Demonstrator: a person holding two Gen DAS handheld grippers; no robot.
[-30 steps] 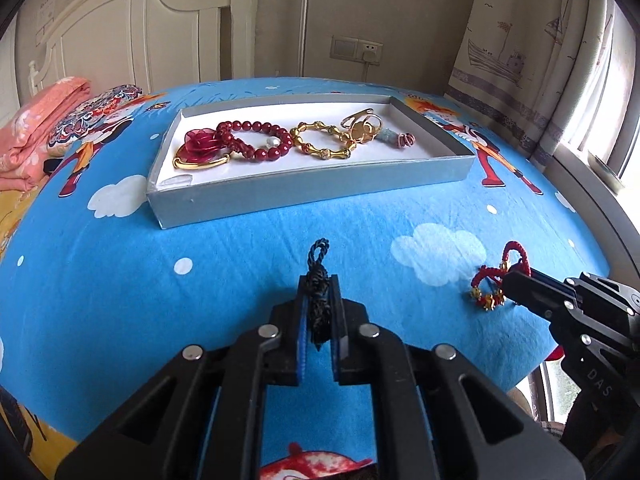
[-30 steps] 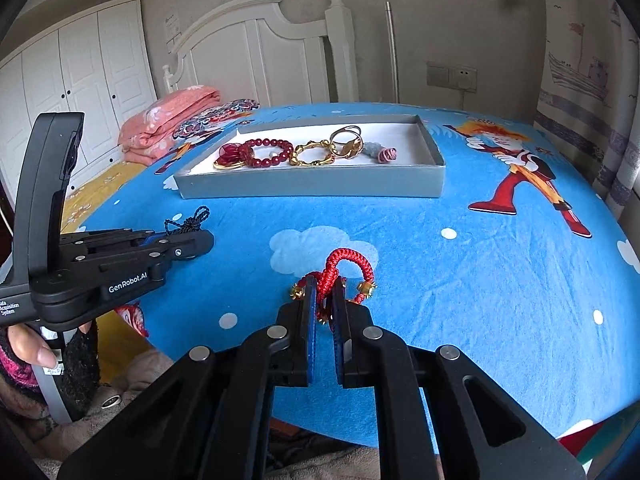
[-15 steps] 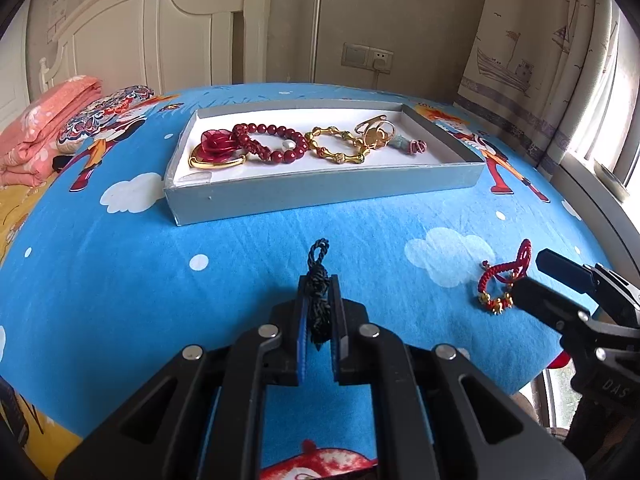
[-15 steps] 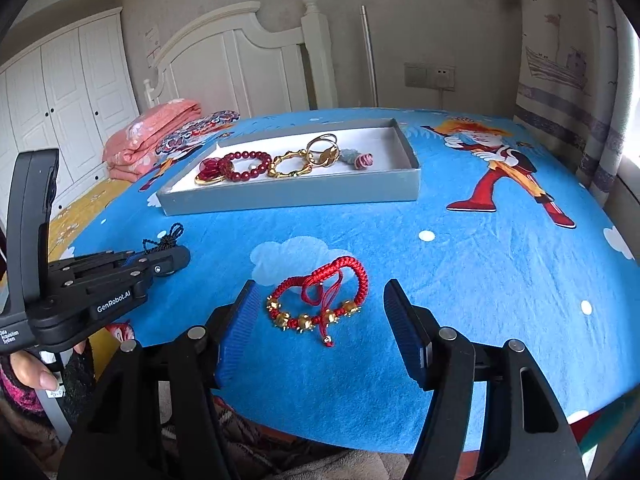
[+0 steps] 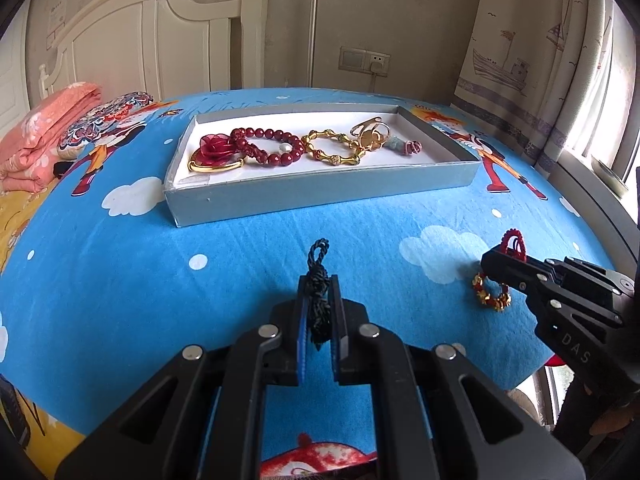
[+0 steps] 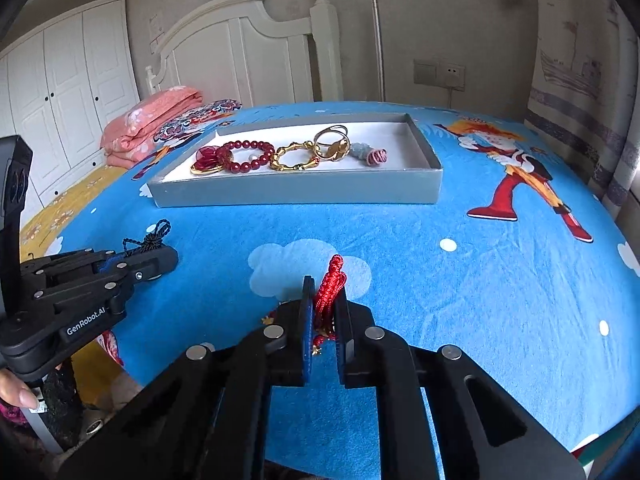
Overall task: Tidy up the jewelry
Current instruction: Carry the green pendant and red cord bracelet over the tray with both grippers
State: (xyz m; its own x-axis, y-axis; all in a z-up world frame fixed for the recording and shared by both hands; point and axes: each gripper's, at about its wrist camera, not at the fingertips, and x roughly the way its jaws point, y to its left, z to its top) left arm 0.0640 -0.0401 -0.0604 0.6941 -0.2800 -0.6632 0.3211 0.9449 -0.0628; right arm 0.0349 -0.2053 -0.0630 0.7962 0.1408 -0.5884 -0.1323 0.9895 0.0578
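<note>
Black cord point(image 5: 318, 280) sits clamped in the left gripper point(image 5: 319, 280); the right gripper point(image 6: 325, 292), jaws just closing, pinches a red bracelet point(image 6: 332, 280) near the tray point(image 6: 296, 192).

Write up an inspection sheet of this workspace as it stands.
Surface: bed under a blue cartoon sheet.
Job's things: grey tray holding a red flower bangle, dark red bead bracelet, gold link bracelet, gold ring piece and a small pink and blue charm.
Clutter: folded pink bedding by the headboard.
Grippers: left tongs shut on a black cord; right tongs have just closed on a red cord bracelet with gold beads.
Cables: one plugged into the wall socket.
Surroundings: white headboard, wardrobe, ship-print curtain.
</note>
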